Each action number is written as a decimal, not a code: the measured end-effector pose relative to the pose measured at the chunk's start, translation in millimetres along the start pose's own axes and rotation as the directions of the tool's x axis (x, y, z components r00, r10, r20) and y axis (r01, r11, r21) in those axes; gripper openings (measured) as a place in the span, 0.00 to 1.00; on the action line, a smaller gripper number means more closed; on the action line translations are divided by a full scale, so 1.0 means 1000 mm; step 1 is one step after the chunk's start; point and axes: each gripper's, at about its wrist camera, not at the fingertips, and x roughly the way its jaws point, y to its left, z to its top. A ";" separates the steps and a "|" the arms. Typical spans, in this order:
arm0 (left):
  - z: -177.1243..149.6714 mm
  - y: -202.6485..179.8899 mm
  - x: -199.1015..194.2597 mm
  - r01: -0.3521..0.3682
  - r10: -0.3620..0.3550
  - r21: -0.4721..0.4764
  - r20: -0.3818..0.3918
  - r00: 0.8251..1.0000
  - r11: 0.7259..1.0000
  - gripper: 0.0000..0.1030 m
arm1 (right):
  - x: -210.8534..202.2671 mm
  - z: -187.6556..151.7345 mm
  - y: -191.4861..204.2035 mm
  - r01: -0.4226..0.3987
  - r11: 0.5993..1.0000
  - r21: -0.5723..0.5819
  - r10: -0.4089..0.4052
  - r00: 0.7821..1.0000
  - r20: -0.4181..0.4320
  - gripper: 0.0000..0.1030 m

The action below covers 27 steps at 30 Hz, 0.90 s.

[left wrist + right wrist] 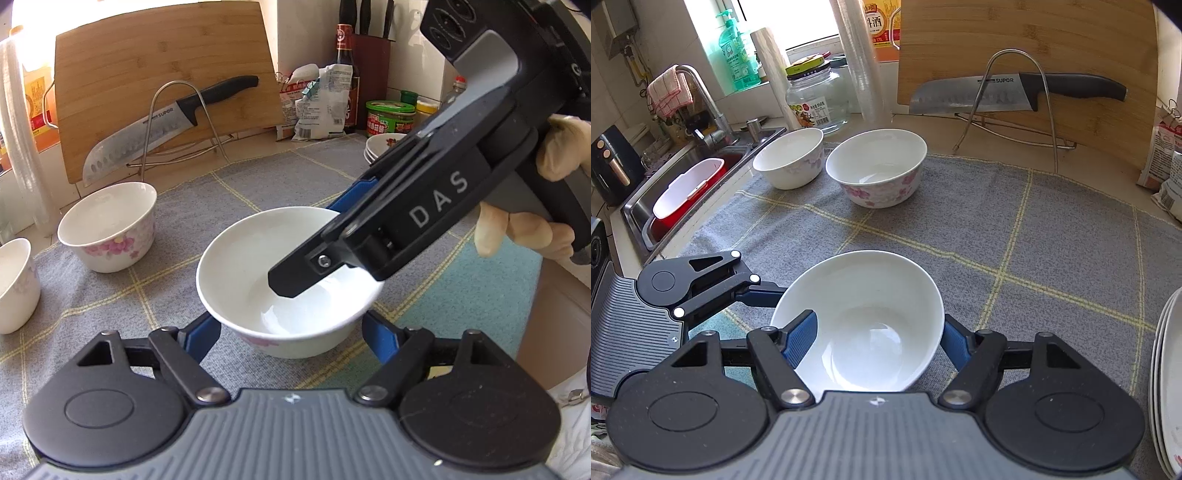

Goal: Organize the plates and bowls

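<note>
A white bowl [236,266] [879,295] with pink flowers low on its side is over the grey checked cloth [1034,240]; whether it rests there I cannot tell. My left gripper [291,319] flanks its lower body, both blue fingertips meeting the wall under the rim. My right gripper [877,321] [306,249] comes in from the upper right in the left wrist view. It straddles the bowl's wall, one finger [799,339] inside and the other finger [955,347] outside. Two more floral bowls [875,166] [788,157] stand side by side farther back.
A stack of plates [1167,387] [380,147] sits at the cloth's right edge. A cutting board [166,74] and a large knife [147,136] lean on a wire rack behind. The sink [683,184] lies to the left; bottles, jars and bags line the back wall.
</note>
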 end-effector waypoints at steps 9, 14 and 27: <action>0.002 0.000 0.009 0.027 -0.027 0.002 -0.015 1.000 1.000 0.81 | 0.002 -0.005 -0.008 0.014 1.000 0.025 -0.014 1.000 -0.006 0.75; 0.003 -0.001 0.011 0.027 -0.027 0.002 -0.013 1.000 1.000 0.81 | 0.003 -0.007 -0.012 0.008 0.999 0.046 -0.008 1.000 -0.005 0.75; -0.004 0.004 -0.004 -0.006 0.006 -0.025 0.002 1.000 1.000 0.94 | -0.003 0.000 -0.014 -0.014 0.998 0.065 0.012 0.999 0.038 1.00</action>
